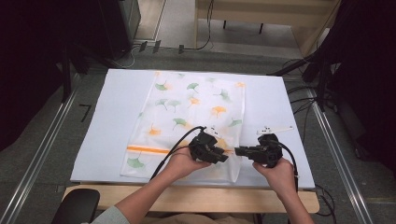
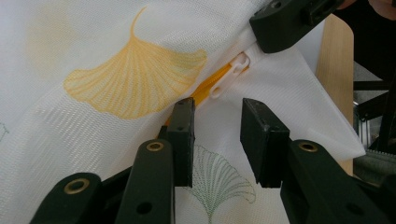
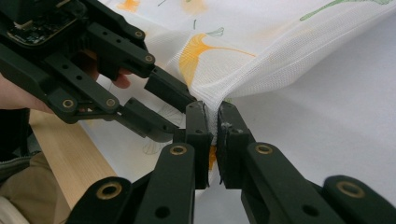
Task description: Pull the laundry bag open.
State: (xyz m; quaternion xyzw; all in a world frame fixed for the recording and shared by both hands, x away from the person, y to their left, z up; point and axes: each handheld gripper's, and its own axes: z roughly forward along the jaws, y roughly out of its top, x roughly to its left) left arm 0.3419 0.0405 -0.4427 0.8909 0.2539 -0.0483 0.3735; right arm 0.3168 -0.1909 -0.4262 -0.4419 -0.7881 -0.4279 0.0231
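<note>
A white mesh bag (image 1: 187, 107) printed with orange and green ginkgo leaves lies flat on the white table top (image 1: 112, 121). Its orange zipper (image 2: 205, 91) with a white pull (image 2: 233, 67) runs near the bag's near right corner. My right gripper (image 3: 212, 112) is shut on the bag's edge there and lifts the mesh into a ridge; it also appears as the right gripper (image 1: 239, 151) (image 2: 280, 23). My left gripper (image 2: 217, 109) hovers just over the zipper with its jaws apart and nothing pinched. From above, the left gripper (image 1: 224, 157) faces the right one tip to tip.
A small white part (image 1: 275, 129) lies on the table to the right of the bag. The table's wooden front edge (image 1: 196, 198) runs under my forearms. Metal rails (image 1: 42, 154) and cables (image 1: 303, 100) flank the table on the floor.
</note>
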